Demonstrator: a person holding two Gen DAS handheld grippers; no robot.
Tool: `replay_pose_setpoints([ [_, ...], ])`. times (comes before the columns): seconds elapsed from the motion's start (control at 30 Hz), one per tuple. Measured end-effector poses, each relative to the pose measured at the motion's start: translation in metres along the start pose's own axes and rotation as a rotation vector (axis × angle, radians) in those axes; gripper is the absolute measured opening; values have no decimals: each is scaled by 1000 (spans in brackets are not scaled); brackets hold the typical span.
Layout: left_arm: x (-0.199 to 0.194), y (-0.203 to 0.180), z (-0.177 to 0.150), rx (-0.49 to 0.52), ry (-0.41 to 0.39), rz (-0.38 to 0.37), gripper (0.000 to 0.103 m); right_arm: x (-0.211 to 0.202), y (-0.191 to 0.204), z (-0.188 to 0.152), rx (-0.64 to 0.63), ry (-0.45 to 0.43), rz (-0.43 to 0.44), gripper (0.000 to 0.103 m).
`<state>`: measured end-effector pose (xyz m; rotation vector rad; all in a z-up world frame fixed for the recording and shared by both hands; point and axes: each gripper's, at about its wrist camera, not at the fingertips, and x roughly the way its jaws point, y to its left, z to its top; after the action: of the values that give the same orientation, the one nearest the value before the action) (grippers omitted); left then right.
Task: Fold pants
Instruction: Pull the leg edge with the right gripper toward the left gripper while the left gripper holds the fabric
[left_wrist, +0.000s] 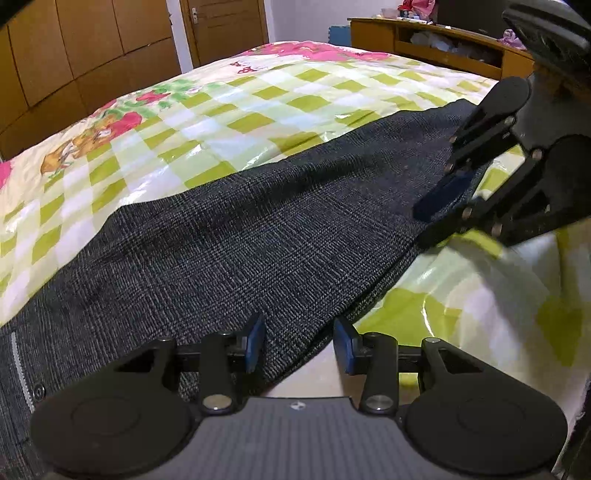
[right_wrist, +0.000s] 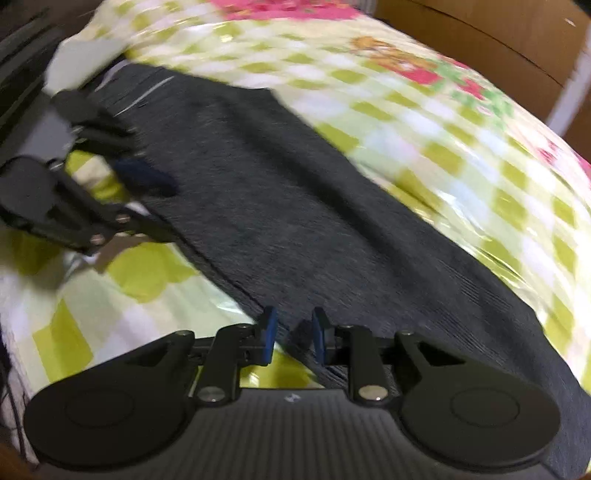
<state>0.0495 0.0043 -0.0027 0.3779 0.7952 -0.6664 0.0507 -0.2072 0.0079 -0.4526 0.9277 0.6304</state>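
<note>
Across the bed's (left_wrist: 221, 110) near edge, soft, limp gray pants (left_wrist: 229, 236) lie flat, hem and waistband the likely holds; left tongs (left_wrist: 299, 343) and right tongs (right_wrist: 293, 338) part-open, gripping nothing.

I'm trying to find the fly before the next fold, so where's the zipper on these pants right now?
In the left wrist view the zipper runs along the far left edge of the dark pants, just left of the left gripper, on the checked bedspread.

Nothing legible from where I stand — only a small white emblem on the left gripper (left_wrist: 300, 345) body, too tiny to read.
</note>
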Motion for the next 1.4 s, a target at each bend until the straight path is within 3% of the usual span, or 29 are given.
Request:
replay_pose_setpoints([
  [0.13, -5, 8, 2, -50, -37, 8, 54, 4, 12, 7, -53, -20, 2, 22],
  [0.2, -8, 13, 3, -83, -49, 7, 53, 2, 17, 8, -75, -26, 19, 31],
  [0.33, -5, 16, 5, -100, -52, 8, 52, 7, 23, 14, -85, -43, 9, 32],
  [0.43, -3, 14, 4, -92, -49, 7, 51, 16, 25, 19, -76, -45, -13, 29],
  [0.47, -4, 13, 3, -85, -48, 6, 51, 17, 24, 20, -57, -43, -11, 23],
  [0.5, -5, 12, 3, -83, -47, 5, 45, 16, 22, 22, -39, -41, -2, 6],
  [0.53, -7, 12, 2, -83, -48, 0, 36, 13, 20, 23, -14, -38, 6, 3],
  [0.7, -23, 9, -1, -61, -60, -2, 35, -23, 28, 27, 12, -107, -5, 3],
  [0.83, -6, 9, -13, -67, 10, -1, 35, 9, 37, 15, 22, -14, 12, 3],
  [0.97, -24, 13, -15, -77, 5, -9, 35, 3, 35, 19, 62, -25, 28, 11],
  [1.07, -40, 21, -22, -95, 2, -3, 35, -21, 27, 31, 73, -51, 74, 12],
  [1.2, -58, 47, -27, -150, -47, 62, 36, -33, 9, 60, 149, -137, 124, 17],
  [1.3, -55, 72, -33, -202, -56, 133, 36, -7, -10, 96, 199, -198, 110, 19],
  [1.4, -49, 93, -40, -237, -49, 168, 37, 37, -28, 135, 244, -199, 122, 22],
])
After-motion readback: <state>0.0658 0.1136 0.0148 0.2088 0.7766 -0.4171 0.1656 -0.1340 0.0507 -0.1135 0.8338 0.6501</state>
